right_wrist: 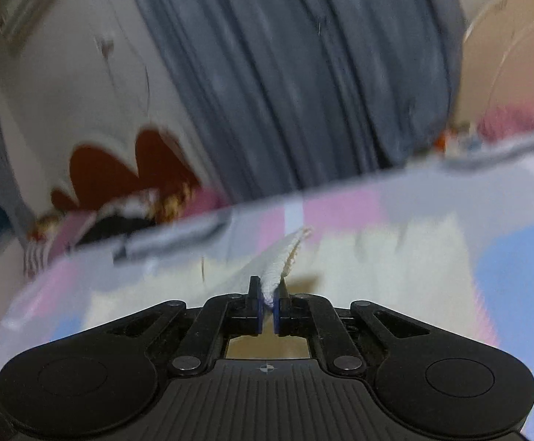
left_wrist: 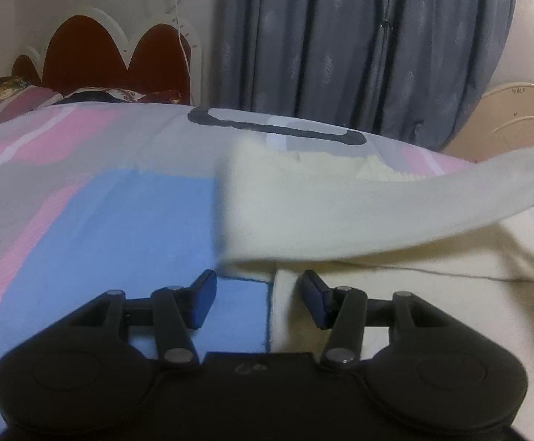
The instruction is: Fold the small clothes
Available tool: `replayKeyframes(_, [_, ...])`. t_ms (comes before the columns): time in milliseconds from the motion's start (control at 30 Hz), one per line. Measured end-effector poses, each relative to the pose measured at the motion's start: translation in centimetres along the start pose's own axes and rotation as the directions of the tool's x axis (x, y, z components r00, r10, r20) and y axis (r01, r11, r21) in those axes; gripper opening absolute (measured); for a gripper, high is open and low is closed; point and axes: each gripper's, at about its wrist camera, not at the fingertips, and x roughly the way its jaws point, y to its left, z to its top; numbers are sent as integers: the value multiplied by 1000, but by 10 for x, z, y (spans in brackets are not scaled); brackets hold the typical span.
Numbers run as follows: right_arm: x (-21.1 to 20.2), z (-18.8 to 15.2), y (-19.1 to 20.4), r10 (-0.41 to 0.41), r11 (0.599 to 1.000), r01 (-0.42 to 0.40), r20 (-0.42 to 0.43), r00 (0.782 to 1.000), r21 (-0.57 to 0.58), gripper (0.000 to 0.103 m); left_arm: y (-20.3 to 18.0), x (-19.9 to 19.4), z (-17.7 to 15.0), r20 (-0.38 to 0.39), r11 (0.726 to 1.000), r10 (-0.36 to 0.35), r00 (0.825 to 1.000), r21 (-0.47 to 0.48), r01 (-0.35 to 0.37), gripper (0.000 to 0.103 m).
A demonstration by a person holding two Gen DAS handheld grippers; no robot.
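Right wrist view: right gripper (right_wrist: 267, 303) clamped tight on a thin edge of the cream garment (right_wrist: 395, 253).
Why pinched: to lift that bit up and carry it over for a fold, most likely.
Lifted strip: runs up and away from the blue pads (right_wrist: 276, 310), raised off the bed.
Left wrist view: left gripper (left_wrist: 257, 296) with jaws apart, gripping nothing.
Why so low: sits right at the near edge of the garment, maybe ready to pin it down or grab a corner.
Garment spot: spread flat on the bedsheet (left_wrist: 101, 220), one part pulled up toward the right in a long band.
Bedsheet: pink, blue and grey blocks, soft and flat, good for folding.
Farther off: grey curtain (left_wrist: 340, 44) and red headboard (left_wrist: 112, 58) behind the bed.
Blur: right view smeared, so small bits hard to tell.
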Motion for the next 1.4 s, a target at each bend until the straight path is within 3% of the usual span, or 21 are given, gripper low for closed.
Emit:
replayKeyframes(67, [-13,4,-13,-51,999,51,46,998,-14,4,0,0,2,14,1000,12,1000,-8,-11,47])
replayKeyframes(167, [1,-6,-40,-104,995,104,-74,992,-13,4,-1,-4,8,58,999,18,998,-35,-16,35])
replayKeyframes(333, [-3,-20,-45,-99,994,97,-70,993,-40,4,-9,9,8,-1,1000,13,1000,2,-13,35])
replayKeyframes(633, [-6,-22,-52,-116,993,112,-95,989,-42,4,-8,11,7,-7,1000,8,1000,20,-8,35])
replayKeyframes(767, [-3,-27,-56,-132,991,126,-117,984,-54,4,-7,11,7,-12,999,8,1000,32,-8,38])
replayKeyframes(900, [7,-37,-63,-225,974,216,-166,960,-70,5,-3,3,10,-30,997,15,999,72,-13,46])
replayKeyframes(967, [-7,-36,-65,-275,961,270,-110,955,-53,13,-2,-15,15,35,997,11,999,76,-14,53])
replayKeyframes(1033, [-22,-31,-60,-234,971,232,-35,972,-52,14,-8,-25,24,82,996,-23,996,84,17,54])
replayKeyframes(1167, [-3,-33,-38,-198,974,189,-64,978,-125,14,-36,-2,33,71,990,-103,992,107,95,54])
replayKeyframes(1200, [7,-36,-35,-206,972,193,-91,974,-137,14,-40,10,30,33,989,-115,993,103,111,54])
replayKeyframes(1233, [19,-42,-37,-238,965,216,-145,960,-150,13,-41,23,26,-33,989,-105,994,100,108,54])
replayKeyframes(1267, [30,-49,-42,-270,958,240,-210,940,-157,13,-41,29,21,-53,988,-94,994,114,100,55])
replayKeyframes(1400, [16,-43,-45,-228,968,209,-144,963,-138,13,-44,16,33,26,983,-138,990,122,134,55])
